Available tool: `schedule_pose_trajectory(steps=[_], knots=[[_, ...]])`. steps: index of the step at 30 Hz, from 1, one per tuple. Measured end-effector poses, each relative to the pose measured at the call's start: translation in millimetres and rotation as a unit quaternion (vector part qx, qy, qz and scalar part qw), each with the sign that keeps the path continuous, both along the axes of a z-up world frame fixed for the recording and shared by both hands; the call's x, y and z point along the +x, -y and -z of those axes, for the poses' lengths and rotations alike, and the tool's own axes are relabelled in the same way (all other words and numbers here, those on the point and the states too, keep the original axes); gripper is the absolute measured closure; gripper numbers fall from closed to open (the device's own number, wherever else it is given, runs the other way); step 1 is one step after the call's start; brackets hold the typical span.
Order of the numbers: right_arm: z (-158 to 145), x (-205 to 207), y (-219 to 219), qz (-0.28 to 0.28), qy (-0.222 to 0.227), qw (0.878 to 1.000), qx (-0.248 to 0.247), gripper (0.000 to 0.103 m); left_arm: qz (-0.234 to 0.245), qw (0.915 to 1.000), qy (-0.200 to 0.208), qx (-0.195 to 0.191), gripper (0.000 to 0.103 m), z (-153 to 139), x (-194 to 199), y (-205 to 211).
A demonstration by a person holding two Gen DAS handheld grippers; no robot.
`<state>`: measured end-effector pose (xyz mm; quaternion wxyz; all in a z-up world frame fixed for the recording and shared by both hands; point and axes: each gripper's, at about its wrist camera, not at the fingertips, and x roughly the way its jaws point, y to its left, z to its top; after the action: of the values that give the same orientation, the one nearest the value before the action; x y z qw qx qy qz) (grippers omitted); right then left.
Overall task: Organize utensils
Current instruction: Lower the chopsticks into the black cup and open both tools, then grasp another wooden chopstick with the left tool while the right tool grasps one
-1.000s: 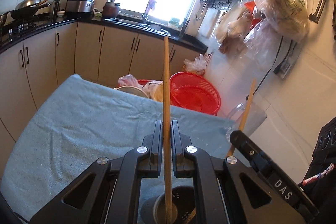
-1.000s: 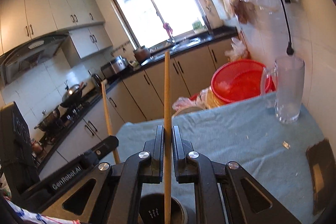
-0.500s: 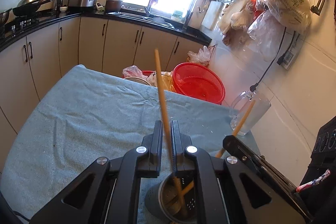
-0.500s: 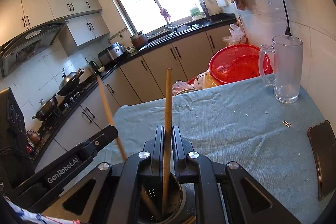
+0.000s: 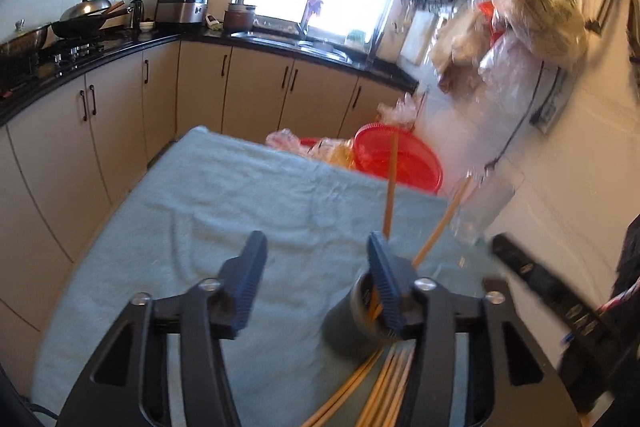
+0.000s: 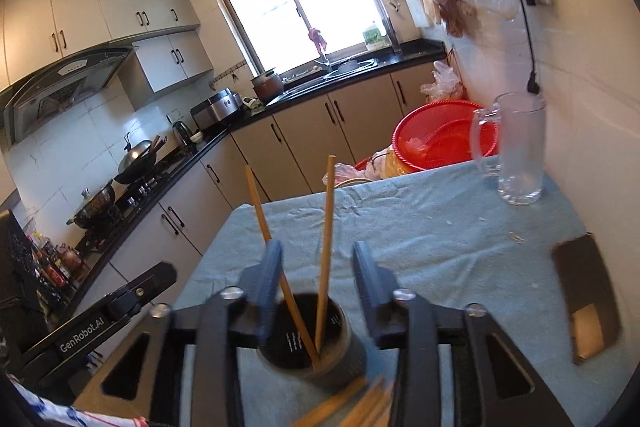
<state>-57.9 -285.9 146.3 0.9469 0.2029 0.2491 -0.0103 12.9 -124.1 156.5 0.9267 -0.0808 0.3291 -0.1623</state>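
A dark grey utensil cup stands on the blue-grey cloth with two wooden chopsticks leaning in it. My right gripper is open, its jaws on either side of the cup, holding nothing. In the left wrist view the cup sits behind my right-hand finger, with both chopsticks standing in it. My left gripper is open and empty, to the left of the cup. Several more chopsticks lie flat on the cloth in front of the cup, also in the right wrist view.
A glass mug stands at the table's far right corner by the wall. A red basket sits beyond the far edge. A dark flat object lies at the right. Kitchen cabinets run along the left.
Both grippers have opened and let go of their chopsticks, which now stand loose in the cup. My left gripper has shifted left of the cup.
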Motion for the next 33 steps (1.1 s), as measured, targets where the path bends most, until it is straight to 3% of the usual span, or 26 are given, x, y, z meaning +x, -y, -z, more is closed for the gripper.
schedule_pose_trajectory(steps=[3, 6, 9, 11, 15, 18, 21, 25, 29, 33], knots=[[8.5, -26.2, -0.7, -0.003, -0.026, 1.000, -0.006, 0.052, 0.023, 0.9991, -0.029, 0.023, 0.047, 20.6, -15.4, -10.2], [40.0, -52.6, -3.1, -0.024, -0.080, 0.996, 0.005, 0.052, 0.055, 0.9947, -0.070, 0.051, 0.047, 51.8, -24.8, -11.9], [73.3, -69.2, -9.2, -0.041, -0.127, 0.991, 0.018, 0.052, 0.108, 0.9840, -0.117, 0.080, 0.047, 85.4, -31.3, -3.2], [96.2, -79.2, -13.9, -0.049, -0.157, 0.986, 0.027, 0.057, 0.140, 0.9757, -0.125, 0.113, 0.049, 102.2, -38.7, 6.5], [125.5, -92.9, -23.6, -0.059, -0.190, 0.979, 0.045, 0.061, 0.178, 0.9631, -0.121, 0.161, 0.072, 122.5, -52.4, 18.6], [135.1, -94.8, -31.9, -0.061, -0.200, 0.977, 0.041, 0.061, 0.192, 0.9573, -0.126, 0.176, 0.081, 131.6, -54.3, 23.2], [139.1, -93.4, -40.7, -0.065, -0.204, 0.976, 0.036, 0.061, 0.198, 0.9570, -0.126, 0.170, 0.090, 134.6, -54.8, 24.0], [143.3, -91.8, -46.9, -0.069, -0.209, 0.975, 0.027, 0.061, 0.221, 0.9527, -0.126, 0.166, 0.090, 134.1, -59.8, 27.0], [143.3, -89.8, -53.7, -0.069, -0.211, 0.975, 0.001, 0.061, 0.237, 0.9464, -0.114, 0.187, 0.093, 132.5, -68.8, 31.9], [141.2, -85.7, -69.0, -0.067, -0.217, 0.973, -0.048, 0.061, 0.213, 0.9493, -0.124, 0.195, 0.101, 131.7, -60.7, 30.1]])
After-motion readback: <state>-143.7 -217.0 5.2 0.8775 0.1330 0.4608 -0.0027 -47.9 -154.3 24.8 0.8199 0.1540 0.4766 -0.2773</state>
